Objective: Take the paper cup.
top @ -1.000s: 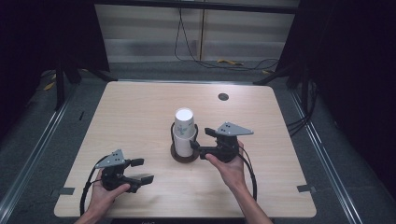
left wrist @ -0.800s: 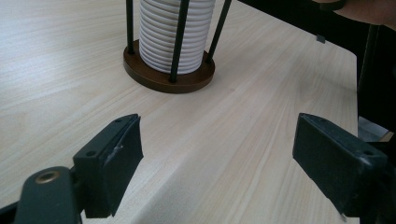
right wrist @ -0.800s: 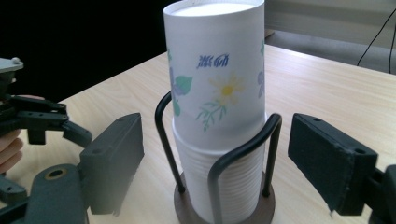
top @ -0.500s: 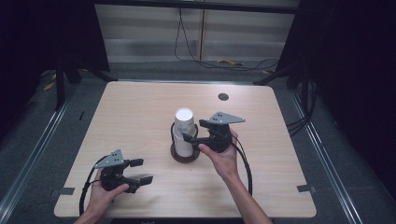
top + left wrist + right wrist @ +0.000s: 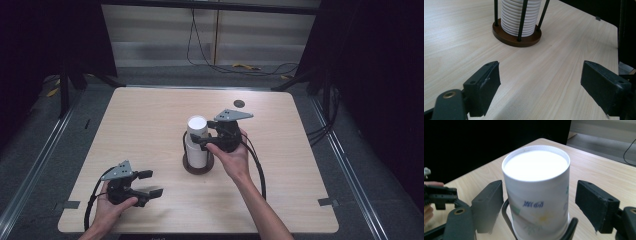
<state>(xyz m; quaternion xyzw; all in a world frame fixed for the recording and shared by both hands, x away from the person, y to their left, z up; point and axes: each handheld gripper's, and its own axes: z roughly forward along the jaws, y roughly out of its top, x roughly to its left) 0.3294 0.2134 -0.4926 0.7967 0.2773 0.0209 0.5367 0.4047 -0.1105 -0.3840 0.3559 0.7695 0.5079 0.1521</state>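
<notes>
Evidently stack of upturned paper cups (image 5: pixel 196 135) is object of interest: stands mid-counter in cup holder, round brown base (image 5: pixel 198 165) with thin dark rods (image 5: pixel 522 20) keeping stack upright. Top cup (image 5: pixel 537 190) pokes above holder ring, so free to grip. Right tool (image 5: pixel 202 142) level with top cup, jaws spread either side of it, not touching; likely lined up to pinch it. Left tool (image 5: pixel 150 183) released, empty, low near front-left of counter (image 5: pixel 140 120), well apart, probably parked clear.
</notes>
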